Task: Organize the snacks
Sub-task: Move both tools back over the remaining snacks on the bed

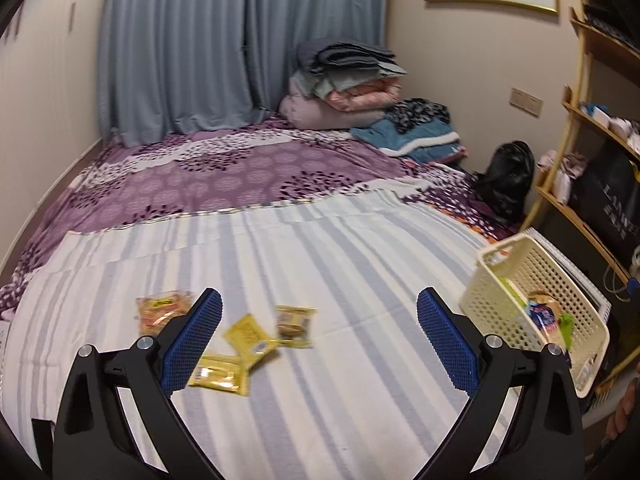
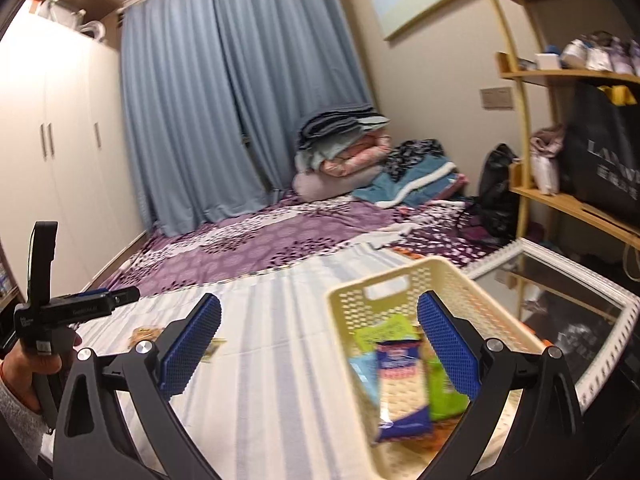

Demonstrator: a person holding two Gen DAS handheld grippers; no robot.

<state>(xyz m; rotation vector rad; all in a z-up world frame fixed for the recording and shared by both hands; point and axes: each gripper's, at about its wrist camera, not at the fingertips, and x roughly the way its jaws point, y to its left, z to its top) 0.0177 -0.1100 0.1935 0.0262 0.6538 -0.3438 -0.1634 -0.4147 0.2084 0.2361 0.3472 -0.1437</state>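
Note:
Several snack packets lie loose on the striped sheet: an orange packet, two yellow packets and a tan packet. My left gripper hovers open above the sheet, just right of them, with nothing between its fingers. A cream perforated basket stands at the bed's right edge with packets inside. In the right wrist view my right gripper hangs open over the near left part of the basket, above a blue-and-white packet and green packets. It holds nothing.
Folded bedding and clothes pile up at the far end of the purple-covered bed. A wooden shelf with a black bag stands on the right, with a white-framed glass panel below it. A hand holds the left gripper's handle.

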